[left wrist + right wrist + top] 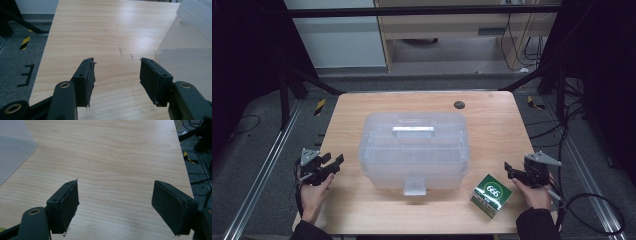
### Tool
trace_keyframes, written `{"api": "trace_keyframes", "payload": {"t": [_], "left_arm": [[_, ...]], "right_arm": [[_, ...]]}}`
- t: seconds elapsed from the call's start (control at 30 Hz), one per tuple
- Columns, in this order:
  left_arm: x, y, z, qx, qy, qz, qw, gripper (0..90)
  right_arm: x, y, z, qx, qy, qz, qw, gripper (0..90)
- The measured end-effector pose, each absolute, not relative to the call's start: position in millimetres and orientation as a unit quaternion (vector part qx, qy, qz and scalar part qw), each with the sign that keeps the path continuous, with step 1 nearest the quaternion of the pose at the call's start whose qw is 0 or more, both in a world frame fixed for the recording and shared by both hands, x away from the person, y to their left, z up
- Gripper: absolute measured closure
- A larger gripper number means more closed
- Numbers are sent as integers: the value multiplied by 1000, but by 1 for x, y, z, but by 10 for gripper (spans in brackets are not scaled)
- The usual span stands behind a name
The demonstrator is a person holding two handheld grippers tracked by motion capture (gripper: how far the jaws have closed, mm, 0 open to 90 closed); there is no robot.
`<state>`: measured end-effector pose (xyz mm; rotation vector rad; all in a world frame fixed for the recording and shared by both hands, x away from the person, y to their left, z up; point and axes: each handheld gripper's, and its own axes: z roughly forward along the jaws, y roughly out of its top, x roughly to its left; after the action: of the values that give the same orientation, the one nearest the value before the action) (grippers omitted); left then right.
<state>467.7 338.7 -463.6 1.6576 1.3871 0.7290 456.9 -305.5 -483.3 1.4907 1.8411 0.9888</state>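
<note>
The clear lidded box (414,150) sits mid-surface, its latch (414,187) facing the near edge. The left gripper (333,163) near the left edge and the right gripper (510,170) near the right edge both hold their fingers wide apart, empty. The slick plastic could slip from a shallow pinch. A green carton (490,195) near the right near corner crowds the right-hand approach.

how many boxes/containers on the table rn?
2. A translucent plastic storage box with lid and handle sits mid-table. A small green carton marked 666 lies near the front right corner, beside the right gripper. Anything inside the box can't be made out.
</note>
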Motion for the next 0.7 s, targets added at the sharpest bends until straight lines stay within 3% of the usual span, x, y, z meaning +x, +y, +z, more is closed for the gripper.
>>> {"api": "trace_keyframes", "payload": {"t": [0.7], "left_arm": [[459,337,-433,685,493,302,444,402]], "right_arm": [[450,-291,-472,525,707,376,289,215]]}}
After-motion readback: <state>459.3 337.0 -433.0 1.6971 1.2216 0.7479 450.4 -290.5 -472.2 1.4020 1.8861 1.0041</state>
